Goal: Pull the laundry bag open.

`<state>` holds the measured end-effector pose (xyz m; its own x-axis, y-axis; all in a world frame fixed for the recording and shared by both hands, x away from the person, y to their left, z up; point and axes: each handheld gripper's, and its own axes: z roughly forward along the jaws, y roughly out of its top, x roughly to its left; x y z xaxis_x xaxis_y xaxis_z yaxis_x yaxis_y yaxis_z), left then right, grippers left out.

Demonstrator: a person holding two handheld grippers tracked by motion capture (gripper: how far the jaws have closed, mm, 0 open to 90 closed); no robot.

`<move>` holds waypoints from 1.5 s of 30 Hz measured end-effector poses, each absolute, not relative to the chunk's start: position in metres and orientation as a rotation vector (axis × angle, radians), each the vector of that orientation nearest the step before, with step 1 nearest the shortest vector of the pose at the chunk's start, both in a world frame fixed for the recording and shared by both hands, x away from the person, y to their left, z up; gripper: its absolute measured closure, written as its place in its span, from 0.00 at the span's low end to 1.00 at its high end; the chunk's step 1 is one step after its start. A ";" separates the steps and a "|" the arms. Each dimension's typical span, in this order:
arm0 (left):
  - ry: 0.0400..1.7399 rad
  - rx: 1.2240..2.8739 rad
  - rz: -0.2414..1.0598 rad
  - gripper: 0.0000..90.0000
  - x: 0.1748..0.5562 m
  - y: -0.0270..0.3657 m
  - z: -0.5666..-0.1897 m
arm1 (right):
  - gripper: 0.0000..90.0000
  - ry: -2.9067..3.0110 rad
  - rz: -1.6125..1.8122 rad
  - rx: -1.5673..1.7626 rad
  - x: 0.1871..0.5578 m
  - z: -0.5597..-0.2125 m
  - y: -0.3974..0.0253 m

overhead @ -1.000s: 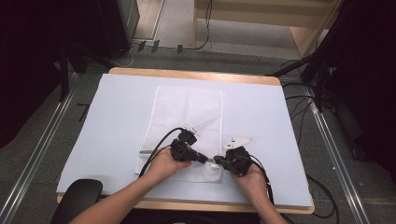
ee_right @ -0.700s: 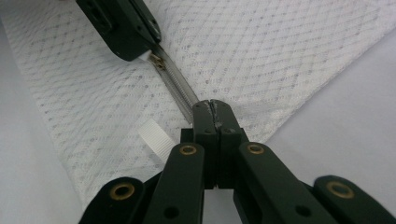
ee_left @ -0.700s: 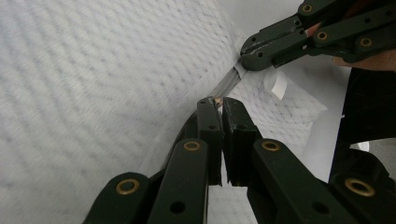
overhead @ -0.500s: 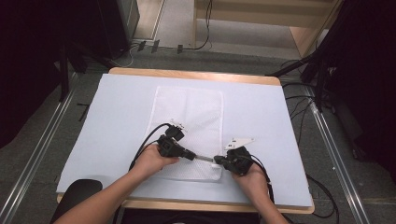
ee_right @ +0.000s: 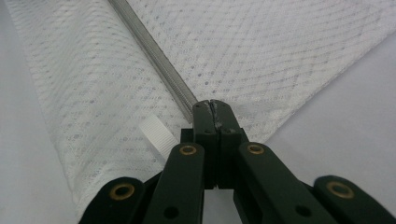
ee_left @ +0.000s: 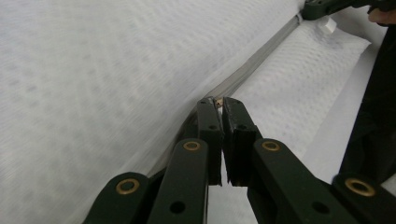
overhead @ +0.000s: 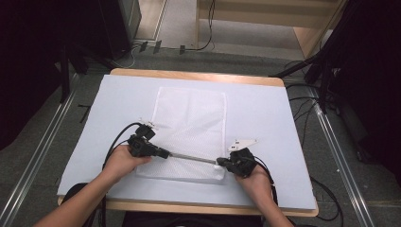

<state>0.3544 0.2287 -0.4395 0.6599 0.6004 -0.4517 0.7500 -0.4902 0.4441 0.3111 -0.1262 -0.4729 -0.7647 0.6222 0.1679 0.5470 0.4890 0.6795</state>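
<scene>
Left gripper [overhead: 164, 153] clenched on zipper pull [ee_left: 216, 102], at left end of grey zipper [overhead: 191, 158] running left-right across mesh bag [overhead: 189, 127] near the table's front edge. Right gripper [overhead: 220, 163] pinches the zipper's right end, anchoring.

Bare table [overhead: 265, 109] rings the mesh bag [overhead: 191, 118] (both tools crowd its zipper [overhead: 191, 158]).

Grey floor [overhead: 246, 45], wooden furniture [overhead: 265, 14] behind — dark curtains [overhead: 28, 71], cables [overhead: 307, 109]
</scene>
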 end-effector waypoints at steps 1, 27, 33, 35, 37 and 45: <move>1.046 2.252 -0.299 0.98 0.353 0.233 -0.439 | 1.00 2.622 1.142 1.034 0.311 -0.473 -0.126; 1.245 2.121 -0.246 0.98 0.338 0.321 -0.443 | 1.00 2.681 1.144 1.040 0.319 -0.471 -0.127; 1.238 2.121 -0.253 0.97 0.332 0.320 -0.443 | 1.00 2.681 1.143 1.035 0.320 -0.471 -0.129; 1.239 2.115 -0.252 0.97 0.331 0.320 -0.443 | 1.00 2.682 1.134 1.035 0.320 -0.470 -0.129; 1.230 2.114 -0.226 0.96 0.330 0.320 -0.443 | 1.00 2.683 1.141 1.030 0.321 -0.470 -0.129; 1.184 2.087 -0.137 0.72 0.330 0.320 -0.438 | 0.92 2.648 1.229 1.004 0.324 -0.461 -0.130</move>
<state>0.3300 0.3196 -0.4378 0.5719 0.7060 -0.4177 0.7829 -0.3177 0.5349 0.3237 -0.1298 -0.4610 -0.7872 0.5791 0.2119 0.5356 0.4717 0.7005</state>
